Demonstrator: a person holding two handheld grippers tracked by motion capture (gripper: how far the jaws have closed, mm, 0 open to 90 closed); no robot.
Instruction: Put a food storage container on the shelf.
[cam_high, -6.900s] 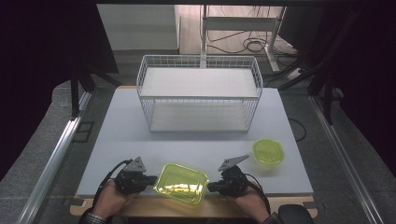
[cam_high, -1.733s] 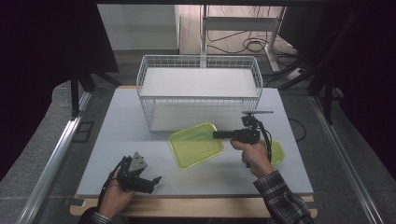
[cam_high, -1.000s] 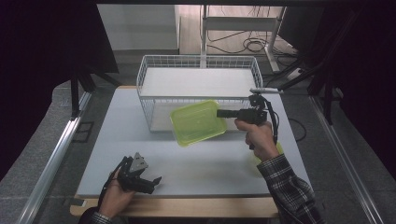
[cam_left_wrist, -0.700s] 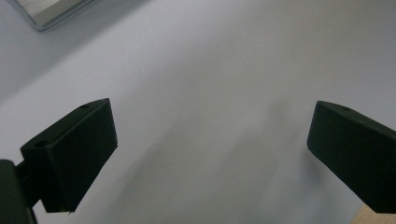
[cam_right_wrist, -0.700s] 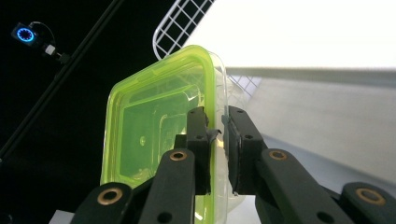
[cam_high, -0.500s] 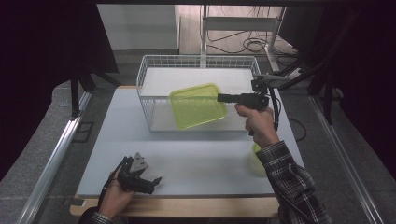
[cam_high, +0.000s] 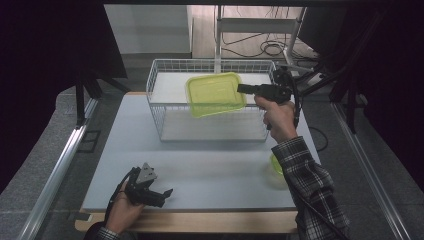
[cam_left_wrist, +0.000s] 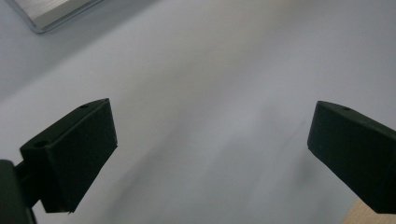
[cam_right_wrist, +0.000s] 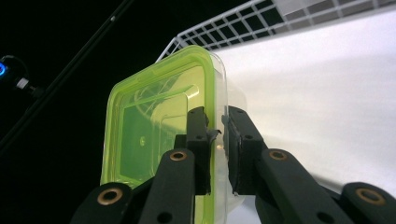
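A square clear container with a yellow-green lid (cam_high: 215, 93) hangs tilted in the air over the white wire basket (cam_high: 159, 110). My right gripper (cam_high: 241, 89) is shut on the container's rim at its right edge. Along the jaws in the right gripper view, the lidded container (cam_right_wrist: 154, 130) stands on edge with the rim pinched between the right gripper (cam_right_wrist: 216, 127) pads. At the table's front left, my left gripper (cam_high: 167, 192) rests low in the person's hand; the left gripper (cam_left_wrist: 210, 154) stands wide open over bare table.
A small yellow-green round bowl (cam_high: 275, 165) sits at the table's right, partly hidden by the plaid sleeve (cam_high: 310, 190). The basket takes up the back middle of the grey tabletop (cam_high: 210, 160). Cables and a stand lie on the floor beyond.
The right gripper has carried the container up and back from the table's middle to above the basket. The left gripper has stayed put at the front left.
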